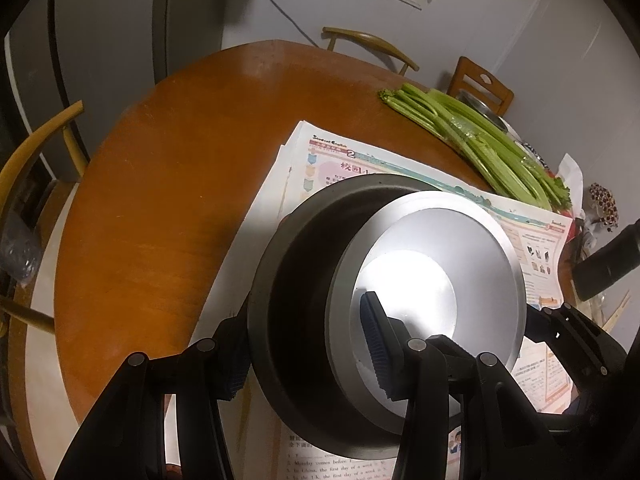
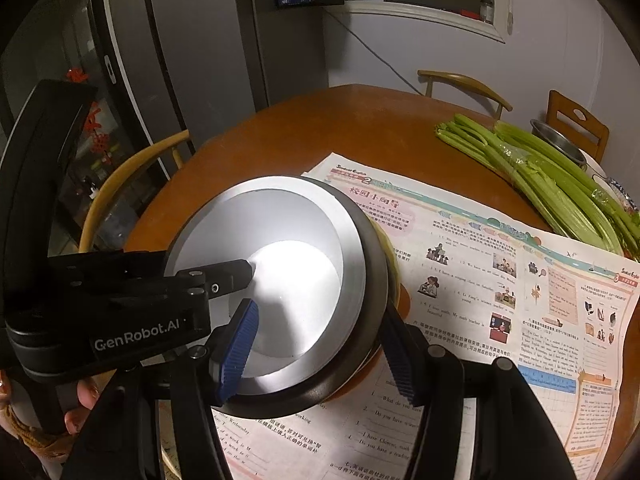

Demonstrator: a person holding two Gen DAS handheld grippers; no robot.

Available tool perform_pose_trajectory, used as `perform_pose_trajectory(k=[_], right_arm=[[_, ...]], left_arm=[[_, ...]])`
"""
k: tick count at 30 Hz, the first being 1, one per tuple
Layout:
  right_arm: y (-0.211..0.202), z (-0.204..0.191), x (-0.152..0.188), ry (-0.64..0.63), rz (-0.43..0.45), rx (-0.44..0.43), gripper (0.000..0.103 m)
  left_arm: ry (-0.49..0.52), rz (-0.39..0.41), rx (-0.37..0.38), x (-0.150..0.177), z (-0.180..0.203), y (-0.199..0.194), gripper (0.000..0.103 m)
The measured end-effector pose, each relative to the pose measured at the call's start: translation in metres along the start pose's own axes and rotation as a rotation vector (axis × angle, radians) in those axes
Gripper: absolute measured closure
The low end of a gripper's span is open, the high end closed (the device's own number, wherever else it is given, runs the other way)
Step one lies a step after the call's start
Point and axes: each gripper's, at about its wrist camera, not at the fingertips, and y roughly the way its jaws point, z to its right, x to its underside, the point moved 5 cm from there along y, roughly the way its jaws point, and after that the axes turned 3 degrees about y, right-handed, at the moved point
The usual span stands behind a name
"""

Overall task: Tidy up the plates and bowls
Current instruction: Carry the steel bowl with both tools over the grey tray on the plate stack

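Observation:
A silver metal plate point(image 1: 460, 240) lies in a dark bowl point(image 1: 296, 264) on newspapers on the round wooden table. My left gripper point(image 1: 308, 344) straddles the bowl's near wall, one blue pad point(image 1: 376, 344) inside on the plate, the other outside. In the right wrist view the same plate point(image 2: 280, 248) and bowl point(image 2: 372, 280) sit close below. My right gripper point(image 2: 320, 348) clamps the bowl's rim, one pad point(image 2: 238, 348) inside, one outside. The left gripper point(image 2: 248, 270) reaches in from the left there.
Newspapers point(image 2: 500, 280) cover the table's near half. A celery bunch point(image 2: 560, 184) lies at the back right beside a steel bowl point(image 2: 560, 140). Bare wood point(image 1: 160, 200) lies to the left. Chairs point(image 1: 368, 42) ring the table; a fridge point(image 2: 180, 40) stands behind.

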Motion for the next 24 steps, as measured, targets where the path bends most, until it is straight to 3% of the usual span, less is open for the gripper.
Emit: perform_pose_trajectory(k=[10,24], right_arm=[[0.005,0.001,0.000,0.003,-0.005,0.009,0.042],[-0.009,0.001,-0.004,-0.023,0.049,0.054,0.042]], left_arm=[[0.006,-0.002,0.000,0.000,0.000,0.010,0.051],[0.009,0.054,-0.063,-0.006,-0.009,-0.005,0.051]])
